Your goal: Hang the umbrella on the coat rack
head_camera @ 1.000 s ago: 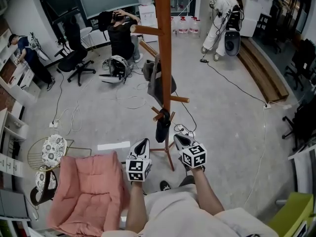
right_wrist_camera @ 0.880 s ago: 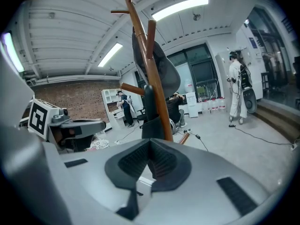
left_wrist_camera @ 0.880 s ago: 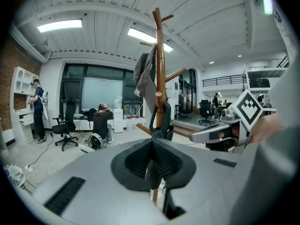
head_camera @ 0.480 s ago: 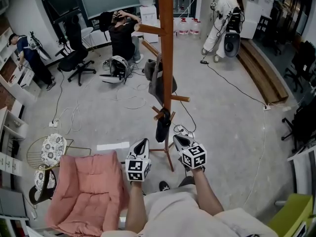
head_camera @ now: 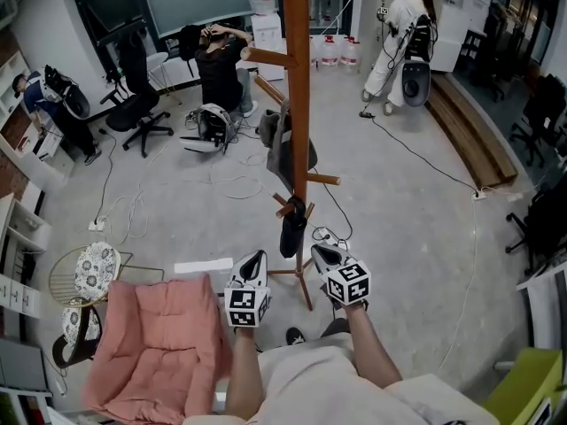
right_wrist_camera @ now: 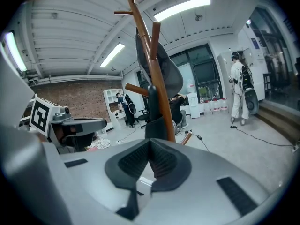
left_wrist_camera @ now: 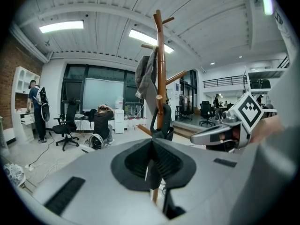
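No legible text or signs

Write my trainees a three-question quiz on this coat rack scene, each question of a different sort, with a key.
1. True or false: the black umbrella hangs from a low peg of the coat rack.
2. Pick one. The left gripper is: A) shut and empty; B) shut on the umbrella; C) wide open.
3. Fill in: the big cushion at the lower left of the head view is coloured ____.
Key: 1 true; 2 A; 3 pink.
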A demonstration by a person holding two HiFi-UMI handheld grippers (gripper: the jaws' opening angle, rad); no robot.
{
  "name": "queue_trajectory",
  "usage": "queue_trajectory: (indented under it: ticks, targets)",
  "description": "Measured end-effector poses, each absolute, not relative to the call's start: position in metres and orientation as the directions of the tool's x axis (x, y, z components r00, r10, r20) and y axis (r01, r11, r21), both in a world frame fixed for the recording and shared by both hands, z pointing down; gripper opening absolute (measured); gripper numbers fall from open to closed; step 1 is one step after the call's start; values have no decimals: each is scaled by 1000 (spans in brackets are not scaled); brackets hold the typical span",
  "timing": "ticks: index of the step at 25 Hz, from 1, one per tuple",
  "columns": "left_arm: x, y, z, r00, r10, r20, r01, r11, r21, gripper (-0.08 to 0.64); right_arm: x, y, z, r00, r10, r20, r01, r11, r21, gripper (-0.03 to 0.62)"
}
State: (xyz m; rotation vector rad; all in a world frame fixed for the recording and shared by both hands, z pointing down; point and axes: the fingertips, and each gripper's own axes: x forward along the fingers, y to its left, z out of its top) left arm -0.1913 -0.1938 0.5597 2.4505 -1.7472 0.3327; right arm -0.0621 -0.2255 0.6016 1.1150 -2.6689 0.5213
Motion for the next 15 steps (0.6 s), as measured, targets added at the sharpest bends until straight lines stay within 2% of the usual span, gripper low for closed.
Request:
queue_trajectory:
  ticks: [15]
  targets:
    - [-185,-196,561,330,-911,247,-936,-349,-36,7,-54,-227,599,-685,-660,309,-727,645,-234,3]
